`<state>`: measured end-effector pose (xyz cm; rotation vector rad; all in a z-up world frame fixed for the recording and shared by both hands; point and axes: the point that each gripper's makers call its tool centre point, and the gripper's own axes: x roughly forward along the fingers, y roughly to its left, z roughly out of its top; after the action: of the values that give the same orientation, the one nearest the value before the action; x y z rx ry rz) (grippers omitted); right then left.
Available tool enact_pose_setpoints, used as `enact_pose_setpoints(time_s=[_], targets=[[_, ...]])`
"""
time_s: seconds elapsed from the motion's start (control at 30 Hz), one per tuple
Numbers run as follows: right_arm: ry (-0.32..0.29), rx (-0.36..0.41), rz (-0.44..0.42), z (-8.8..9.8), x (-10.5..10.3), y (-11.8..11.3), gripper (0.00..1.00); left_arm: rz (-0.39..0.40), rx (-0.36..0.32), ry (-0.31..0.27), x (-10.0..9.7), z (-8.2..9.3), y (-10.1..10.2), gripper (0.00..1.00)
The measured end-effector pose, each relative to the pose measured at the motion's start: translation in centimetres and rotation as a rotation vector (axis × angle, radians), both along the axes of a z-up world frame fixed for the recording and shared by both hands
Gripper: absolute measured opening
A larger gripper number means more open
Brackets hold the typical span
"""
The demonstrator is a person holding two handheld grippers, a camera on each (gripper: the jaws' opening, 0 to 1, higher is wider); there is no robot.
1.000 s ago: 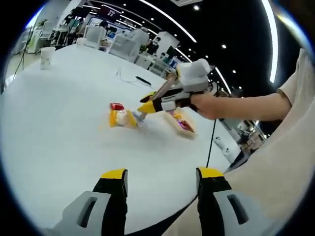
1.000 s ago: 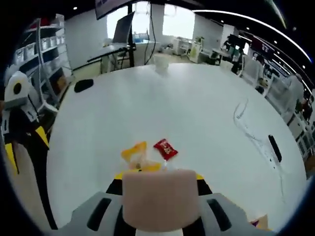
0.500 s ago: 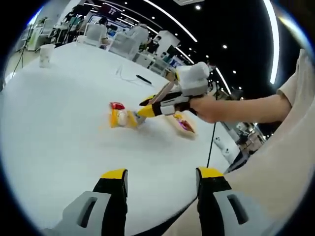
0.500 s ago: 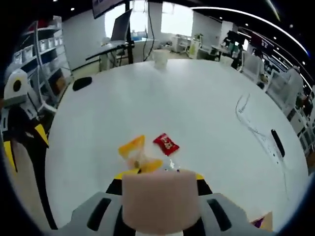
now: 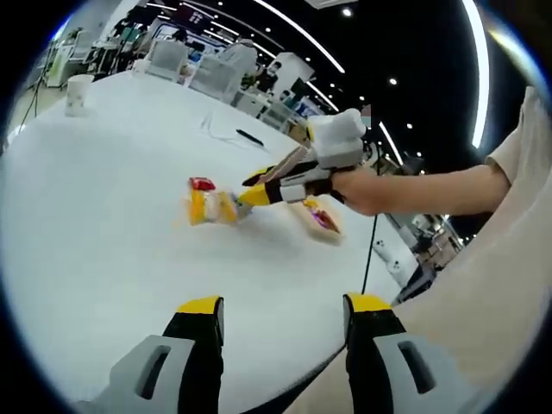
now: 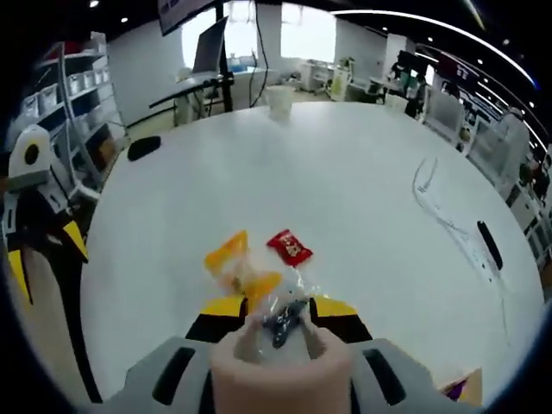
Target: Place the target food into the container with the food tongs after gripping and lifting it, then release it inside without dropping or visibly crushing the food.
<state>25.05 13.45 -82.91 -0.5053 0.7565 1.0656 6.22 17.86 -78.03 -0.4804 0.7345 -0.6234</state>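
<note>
A yellow snack in a clear wrapper (image 5: 207,207) lies on the round white table (image 5: 95,216), with a small red packet (image 5: 203,185) just behind it. My right gripper (image 5: 257,186) is shut on the food tongs (image 5: 289,164), and the tong tips touch the snack's right end. In the right gripper view the right gripper (image 6: 278,308) holds the pink tongs (image 6: 280,366), whose front end meets the crinkled clear wrapper of the yellow snack (image 6: 237,263). The red packet (image 6: 289,247) lies to its right. My left gripper (image 5: 285,306) hangs open over the table's near edge, holding nothing.
A flat orange and pink item (image 5: 319,217) lies under the person's hand (image 5: 362,185). A paper cup (image 5: 78,93) stands far off, and a black pen (image 5: 252,140) and a thin cable (image 5: 216,129) lie beyond the snack. A dark oval object (image 6: 144,148) sits at the table's far left.
The tongs have pushed slightly left onto the snack. In the right gripper view the pink tongs now sit lower, and the clear wrapper shows at their front end. The left gripper holds still.
</note>
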Motion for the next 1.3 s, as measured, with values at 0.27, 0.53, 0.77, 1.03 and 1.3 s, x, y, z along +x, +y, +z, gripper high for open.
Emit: enact_pose_setpoints(time_s=[0.27,0.53,0.77,1.03,1.3], targets=[[-0.036,0.056,-0.176,1.8,1.4,-0.6,0.26,0.0,-0.001,0.002,0.1,-0.1,0.2,0.55],[-0.022,0.1,-0.321,1.8,2.9,-0.5,0.27,-0.02,0.0,0.003,0.2,-0.1,-0.1,0.55],[-0.026,0.07,-0.341,0.7,2.5,-0.2,0.27,-0.016,0.001,0.008,0.3,-0.1,0.3,0.55],[-0.038,0.034,-0.348,0.3,1.7,-0.9,0.27,-0.012,0.002,0.013,0.3,-0.3,0.7,0.55],[-0.038,0.044,-0.351,0.5,1.6,-2.1,0.27,-0.021,-0.005,0.011,0.3,-0.3,0.3,0.55]])
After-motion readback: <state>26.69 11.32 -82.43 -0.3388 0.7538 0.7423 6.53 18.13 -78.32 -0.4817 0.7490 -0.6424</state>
